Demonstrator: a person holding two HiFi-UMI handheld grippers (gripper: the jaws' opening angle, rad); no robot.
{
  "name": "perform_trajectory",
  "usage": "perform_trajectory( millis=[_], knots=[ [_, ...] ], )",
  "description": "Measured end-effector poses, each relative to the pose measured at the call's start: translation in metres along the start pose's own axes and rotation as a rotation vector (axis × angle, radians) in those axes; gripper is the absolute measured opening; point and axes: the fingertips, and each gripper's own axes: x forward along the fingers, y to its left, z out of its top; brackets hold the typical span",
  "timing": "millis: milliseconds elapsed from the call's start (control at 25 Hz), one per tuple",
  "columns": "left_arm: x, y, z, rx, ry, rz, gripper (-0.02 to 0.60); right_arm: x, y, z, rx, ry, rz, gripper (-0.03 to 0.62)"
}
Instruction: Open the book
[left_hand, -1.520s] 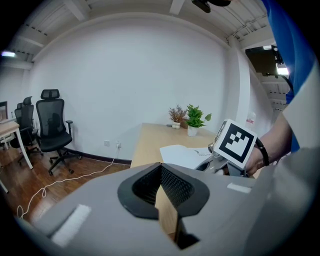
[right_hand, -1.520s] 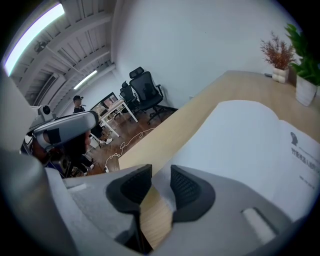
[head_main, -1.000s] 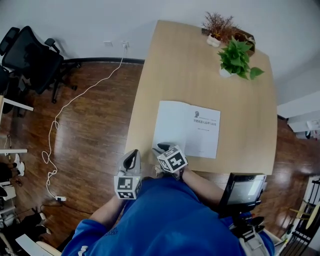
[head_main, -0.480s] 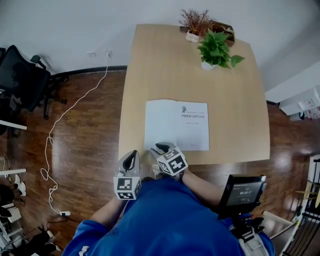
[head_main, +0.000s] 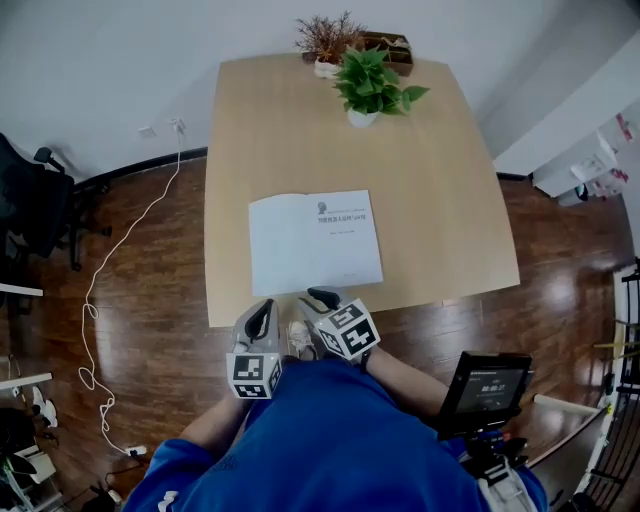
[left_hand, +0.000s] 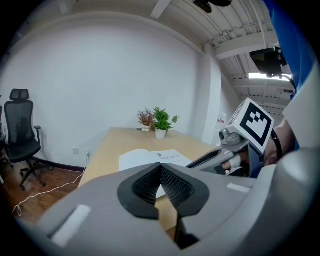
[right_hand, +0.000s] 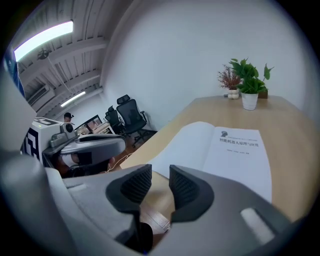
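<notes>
Closest to me, the left gripper (head_main: 262, 312) sat at my blue sleeve, off the near edge of the table (head_main: 440, 210). In its own view the left gripper (left_hand: 160, 169) had its jaws closed pad to pad, with nothing between them. The right gripper (head_main: 322, 297) was just beside it, its tips at the table's near edge. In its own view the right gripper (right_hand: 160, 184) showed a narrow gap between the pads, and I saw only tabletop through it, so it gripped nothing.

Just past both tips lay the book (head_main: 315, 240), open flat on the wood near the front edge. Its left page was blank white and its right page carried a few lines of print, too small for me to read. Neither gripper touched it.

Well beyond the book, at the far edge of the table, stood a green potted plant (head_main: 370, 85) and a dried reddish plant (head_main: 325, 38) behind it. Off to my left a black office chair (head_main: 35, 205) stood on the wooden floor.
</notes>
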Motion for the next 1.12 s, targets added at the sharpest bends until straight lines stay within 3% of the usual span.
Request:
perform_trajectory(
  millis=[480, 720, 1120],
  knots=[
    [-0.020, -0.123, 0.001, 0.049, -0.052, 0.005, 0.006, -0.140, -0.017, -0.039, -0.074, -0.207, -0.067, 0.103],
    [-0.046, -0.179, -0.007, 0.054, -0.070, 0.025, 0.006, -0.200, -0.018, -0.075, -0.095, -0.263, -0.087, 0.101],
    [-0.108, -0.237, -0.020, 0.062, -0.087, 0.048, 0.006, -0.266, 0.013, -0.120, -0.128, -0.345, -0.105, 0.097]
  ],
)
